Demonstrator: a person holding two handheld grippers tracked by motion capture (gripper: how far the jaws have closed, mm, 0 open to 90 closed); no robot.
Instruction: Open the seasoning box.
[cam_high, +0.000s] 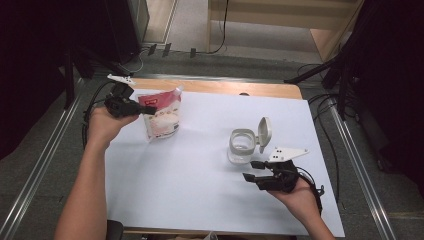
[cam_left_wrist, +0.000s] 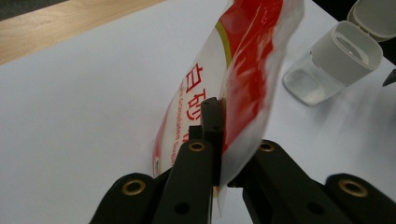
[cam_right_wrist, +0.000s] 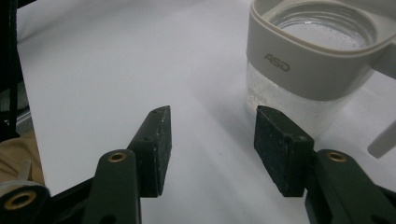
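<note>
Left claw (cam_left_wrist: 215, 140) pinching the sugar bag (cam_high: 164, 116) by 1 thin edge: it could slip; right claw (cam_right_wrist: 212, 140) spread beside jar (cam_high: 243, 146)

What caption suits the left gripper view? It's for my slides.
Left gripper shut on a red-and-white sugar bag above the white table, open-lidded jar behind.

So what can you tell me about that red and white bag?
The bag is a soft, shiny plastic pouch, white with red parts and red writing. It stands on the white table cover near the far left corner, with its top tipped toward the left gripper. That gripper's jaws are shut on its upper edge. It looks partly full.
</note>
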